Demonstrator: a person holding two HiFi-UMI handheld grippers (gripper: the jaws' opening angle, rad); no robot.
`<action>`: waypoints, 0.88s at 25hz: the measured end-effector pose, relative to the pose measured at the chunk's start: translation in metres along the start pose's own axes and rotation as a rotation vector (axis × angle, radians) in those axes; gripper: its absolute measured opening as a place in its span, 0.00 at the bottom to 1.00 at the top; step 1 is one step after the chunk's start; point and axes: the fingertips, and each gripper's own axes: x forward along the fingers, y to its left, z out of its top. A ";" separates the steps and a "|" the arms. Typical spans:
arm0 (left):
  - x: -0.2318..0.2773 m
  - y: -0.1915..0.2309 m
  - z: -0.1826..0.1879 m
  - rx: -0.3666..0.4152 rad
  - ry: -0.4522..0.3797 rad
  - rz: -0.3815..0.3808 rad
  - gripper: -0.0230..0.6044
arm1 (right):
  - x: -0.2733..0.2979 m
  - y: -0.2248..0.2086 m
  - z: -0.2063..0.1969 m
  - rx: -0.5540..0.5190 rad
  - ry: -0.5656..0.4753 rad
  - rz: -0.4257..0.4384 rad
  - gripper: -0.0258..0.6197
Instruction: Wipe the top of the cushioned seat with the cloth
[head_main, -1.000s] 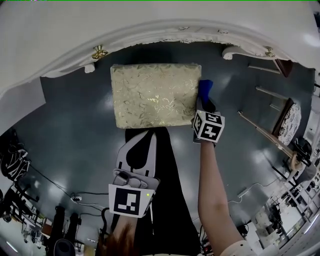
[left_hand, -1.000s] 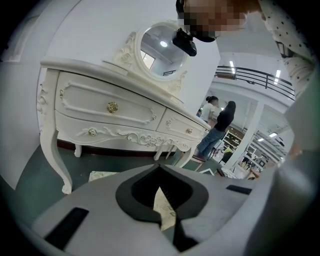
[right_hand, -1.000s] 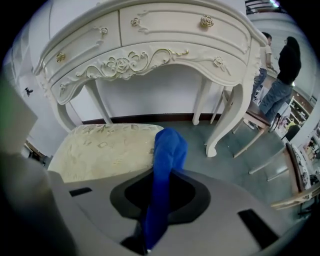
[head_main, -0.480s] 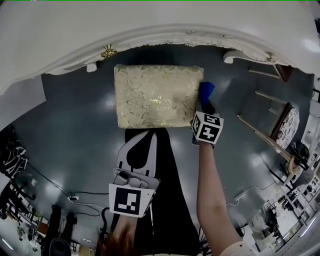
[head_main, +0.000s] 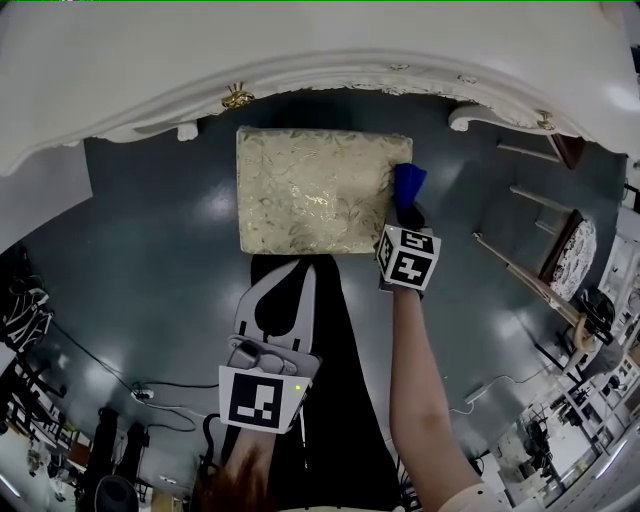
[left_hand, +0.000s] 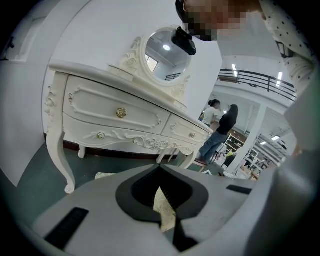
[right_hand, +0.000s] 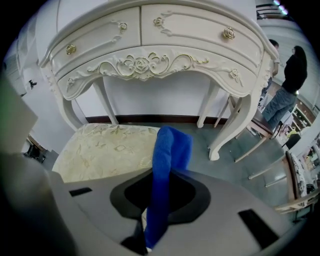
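Observation:
The cushioned seat (head_main: 318, 190), cream with a gold leaf pattern, stands on the dark floor just in front of the white dressing table (head_main: 300, 60). A blue cloth (head_main: 408, 184) hangs at the seat's right edge, pinched in my right gripper (head_main: 404, 212). In the right gripper view the cloth (right_hand: 169, 165) rises folded from between the jaws of the right gripper (right_hand: 160, 175), with the seat (right_hand: 105, 149) to its left. My left gripper (head_main: 290, 266) is shut and empty, held near the seat's front edge. In the left gripper view, the left gripper (left_hand: 160, 169) shows a sliver of seat (left_hand: 165, 209) between its jaws.
Wooden chairs (head_main: 560, 240) stand to the right, and cables (head_main: 150, 395) lie on the floor at lower left. The dressing table's curved legs (right_hand: 227, 125) stand behind and beside the seat. People (left_hand: 222, 132) stand far in the background.
The head view has shifted a little. My right gripper with the cloth stays at the seat's right edge, slightly nearer to it. The left gripper has not moved.

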 end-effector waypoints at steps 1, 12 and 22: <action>-0.001 0.001 0.000 -0.001 -0.003 0.001 0.03 | 0.000 0.002 0.000 0.000 0.000 -0.002 0.13; -0.013 0.011 0.002 -0.010 -0.017 0.014 0.03 | -0.003 0.032 0.003 -0.020 -0.007 0.019 0.13; -0.024 0.027 0.002 -0.027 -0.029 0.026 0.03 | -0.002 0.060 0.005 -0.025 -0.009 0.030 0.13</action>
